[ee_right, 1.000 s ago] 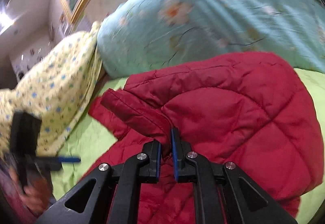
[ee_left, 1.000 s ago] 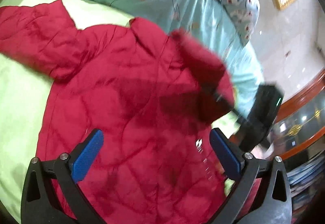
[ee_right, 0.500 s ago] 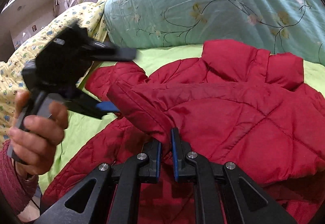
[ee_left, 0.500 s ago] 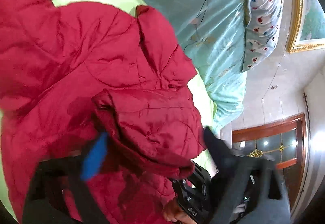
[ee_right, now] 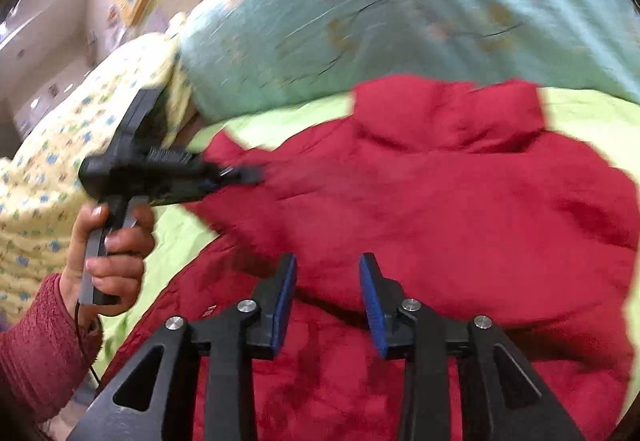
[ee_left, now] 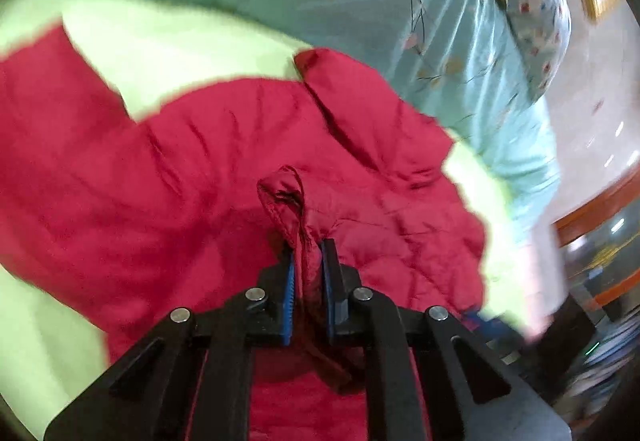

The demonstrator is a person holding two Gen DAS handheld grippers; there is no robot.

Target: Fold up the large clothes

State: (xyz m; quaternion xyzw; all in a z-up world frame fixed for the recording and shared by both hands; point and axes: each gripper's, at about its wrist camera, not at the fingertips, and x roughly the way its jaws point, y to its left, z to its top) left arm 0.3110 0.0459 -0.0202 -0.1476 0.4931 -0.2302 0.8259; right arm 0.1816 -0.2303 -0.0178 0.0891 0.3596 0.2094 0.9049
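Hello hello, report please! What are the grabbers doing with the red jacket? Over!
Left gripper shut on red jacket fold. Right gripper opening, nothing between pads. Jacket on green sheet. Nothing blocking.

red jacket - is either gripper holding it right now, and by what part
The left gripper is shut on the red jacket, pinching a bunched fold that looks like a sleeve end. The right gripper is opening, with nothing between its pads.

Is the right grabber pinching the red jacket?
No, the right gripper has its jaws opening, with a clear gap between them above the red jacket.
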